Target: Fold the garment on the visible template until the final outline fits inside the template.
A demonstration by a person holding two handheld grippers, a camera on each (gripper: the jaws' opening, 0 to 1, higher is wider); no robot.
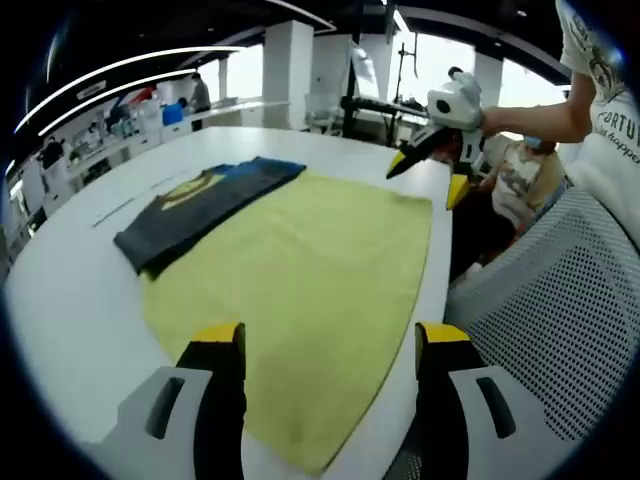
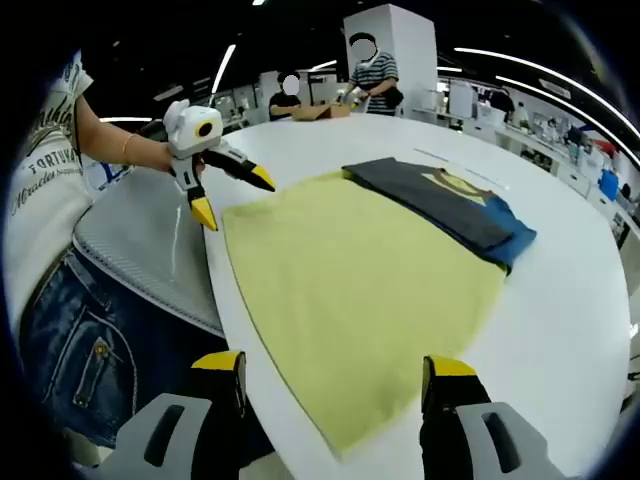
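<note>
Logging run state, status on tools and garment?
Left tool and right tool open, holding nothing. Dark grey folded garment lies along far edge of yellow cloth template. Nothing in the way.

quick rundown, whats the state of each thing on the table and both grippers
dark grey garment with blue and yellow parts: folded into a narrow strip, lying partly on the template's far edge
yellow cloth template: spread flat on the white table
left hand-held gripper: open, empty
right hand-held gripper: open, empty

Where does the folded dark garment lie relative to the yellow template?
In the left gripper view the folded dark garment lies on the white table, overlapping the yellow template's far left edge; in the right gripper view it sits at the template's far right.
</note>
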